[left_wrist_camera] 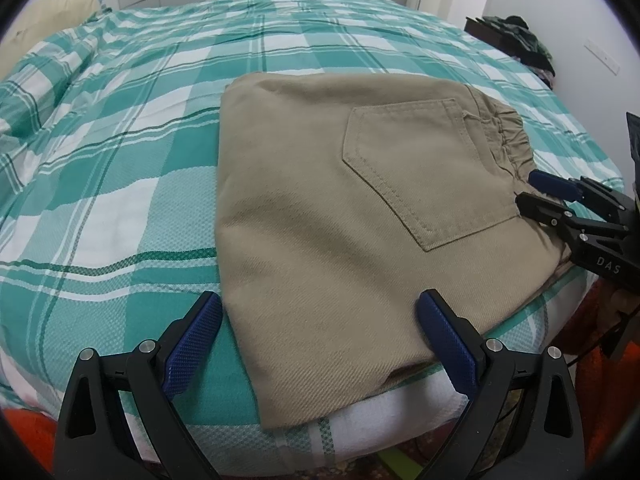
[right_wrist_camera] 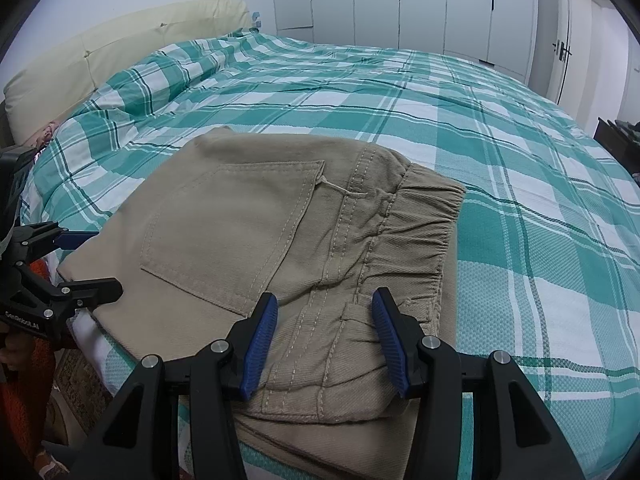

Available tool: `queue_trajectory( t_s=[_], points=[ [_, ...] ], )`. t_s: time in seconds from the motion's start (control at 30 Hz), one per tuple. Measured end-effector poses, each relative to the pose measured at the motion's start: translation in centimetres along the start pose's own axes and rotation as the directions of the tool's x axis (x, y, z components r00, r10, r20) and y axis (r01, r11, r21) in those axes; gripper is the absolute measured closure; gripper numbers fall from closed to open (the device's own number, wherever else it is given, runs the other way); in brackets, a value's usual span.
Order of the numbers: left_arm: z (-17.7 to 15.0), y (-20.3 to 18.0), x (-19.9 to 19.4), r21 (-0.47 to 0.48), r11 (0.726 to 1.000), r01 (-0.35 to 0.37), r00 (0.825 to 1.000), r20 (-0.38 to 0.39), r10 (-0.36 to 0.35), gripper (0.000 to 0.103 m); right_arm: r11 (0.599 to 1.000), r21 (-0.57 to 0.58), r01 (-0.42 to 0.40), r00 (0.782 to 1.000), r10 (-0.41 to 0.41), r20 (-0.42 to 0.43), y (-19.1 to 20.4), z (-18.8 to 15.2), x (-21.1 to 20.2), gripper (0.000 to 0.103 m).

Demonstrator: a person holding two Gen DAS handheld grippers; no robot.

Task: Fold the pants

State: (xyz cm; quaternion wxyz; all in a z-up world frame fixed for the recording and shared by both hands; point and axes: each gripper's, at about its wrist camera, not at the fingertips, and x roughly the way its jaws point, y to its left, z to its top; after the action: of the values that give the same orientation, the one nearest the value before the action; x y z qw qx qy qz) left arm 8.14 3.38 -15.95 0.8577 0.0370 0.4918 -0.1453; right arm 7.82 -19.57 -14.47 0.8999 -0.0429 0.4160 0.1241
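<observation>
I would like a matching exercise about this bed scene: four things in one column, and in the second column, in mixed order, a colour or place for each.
Things:
1. pants
2. bedspread
3. gripper pads
4. headboard

Descriptions:
A. blue, ridged
B. cream, padded, at the far left end of the bed
C. beige, folded, back pocket facing up
D. teal and white checks

Right pairs: 1-C, 2-D, 3-A, 4-B
</observation>
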Motion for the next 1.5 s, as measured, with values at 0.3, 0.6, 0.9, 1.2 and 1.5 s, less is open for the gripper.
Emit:
queue_trajectory(
  t_s=[0.3,0.6,0.9,1.2,1.5],
  points=[
    [1.2,3.0,-3.8,-0.102,0.991,0.089,0.995,0.052,-0.084,0.005,1.0,0.001,-0.007,1.0,0.007,-0.02,-0.1,-0.5,-0.9,0.053],
    [12.3,2.2,-1.2,-0.064,0.998,0.004,1.0,0.024,-0.003,0.005,1.0,-0.013,0.004,0.999,-0.004,-0.032,0.1,-0.6,-1.0,0.053],
    [9.4,-2.0,6.1,0.098,0.976,-0.194,0.979,-0.041,0.199,0.005,1.0,-0.016,-0.01,0.999,0.01,-0.033,0.1,-0.6,-1.0,0.053],
    [16.4,-2.6,4.1,0.063,0.992,-0.107,0.994,-0.02,0.109,0.005,0.999,-0.018,-0.029,0.998,0.028,-0.048,-0.2,-0.4,-0.9,0.052],
    [15.9,-3.9,10.9,0.09,0.979,-0.181,0.973,-0.131,0.192,0.003,0.999,-0.023,-0.034,0.998,0.033,-0.054,-0.3,-0.2,-0.8,0.052]
  ],
)
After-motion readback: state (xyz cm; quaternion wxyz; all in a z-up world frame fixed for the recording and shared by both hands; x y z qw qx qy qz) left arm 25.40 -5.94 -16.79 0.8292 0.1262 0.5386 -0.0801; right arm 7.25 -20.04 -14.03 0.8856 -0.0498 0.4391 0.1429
